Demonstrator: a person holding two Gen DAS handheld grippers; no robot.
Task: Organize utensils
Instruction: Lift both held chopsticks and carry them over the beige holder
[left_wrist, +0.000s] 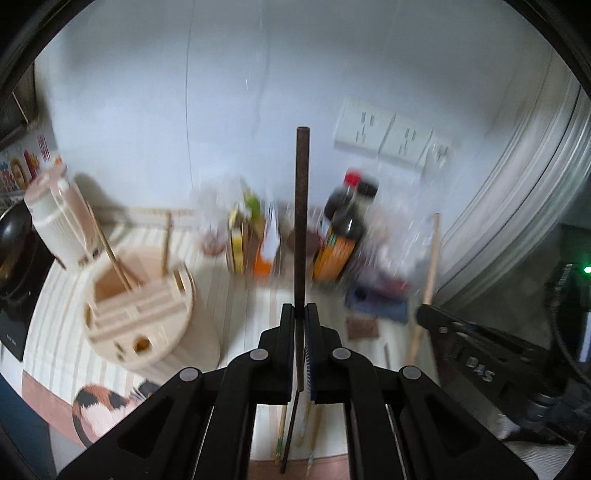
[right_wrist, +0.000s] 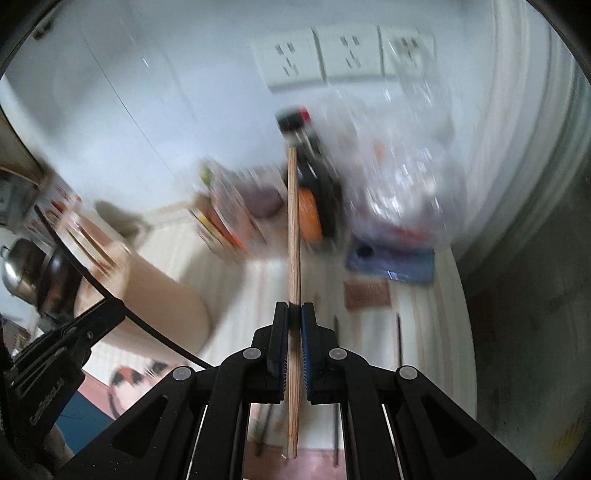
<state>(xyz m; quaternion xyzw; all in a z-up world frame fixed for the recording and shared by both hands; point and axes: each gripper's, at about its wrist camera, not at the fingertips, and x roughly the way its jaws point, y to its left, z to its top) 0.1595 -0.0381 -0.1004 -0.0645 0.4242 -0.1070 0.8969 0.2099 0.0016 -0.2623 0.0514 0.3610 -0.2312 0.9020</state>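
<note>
My left gripper (left_wrist: 300, 314) is shut on a dark brown chopstick (left_wrist: 302, 206) that points straight ahead above the counter. A round wooden utensil holder (left_wrist: 147, 314) with two light chopsticks in it stands to its left. My right gripper (right_wrist: 294, 314) is shut on a light wooden chopstick (right_wrist: 293, 229), held upright above the counter. The left gripper (right_wrist: 74, 332) and its dark chopstick show at the left of the right wrist view, in front of the holder (right_wrist: 159, 291). Several loose chopsticks (left_wrist: 295, 424) lie on the mat under my left gripper.
Sauce bottles (left_wrist: 343, 236) and boxes (left_wrist: 247, 236) stand against the white wall. A white jug (left_wrist: 59, 218) and a black pan (left_wrist: 14, 251) are at the left. Plastic bags (right_wrist: 399, 192) and a blue packet (right_wrist: 391, 262) lie right. Wall sockets (right_wrist: 332, 55) are above.
</note>
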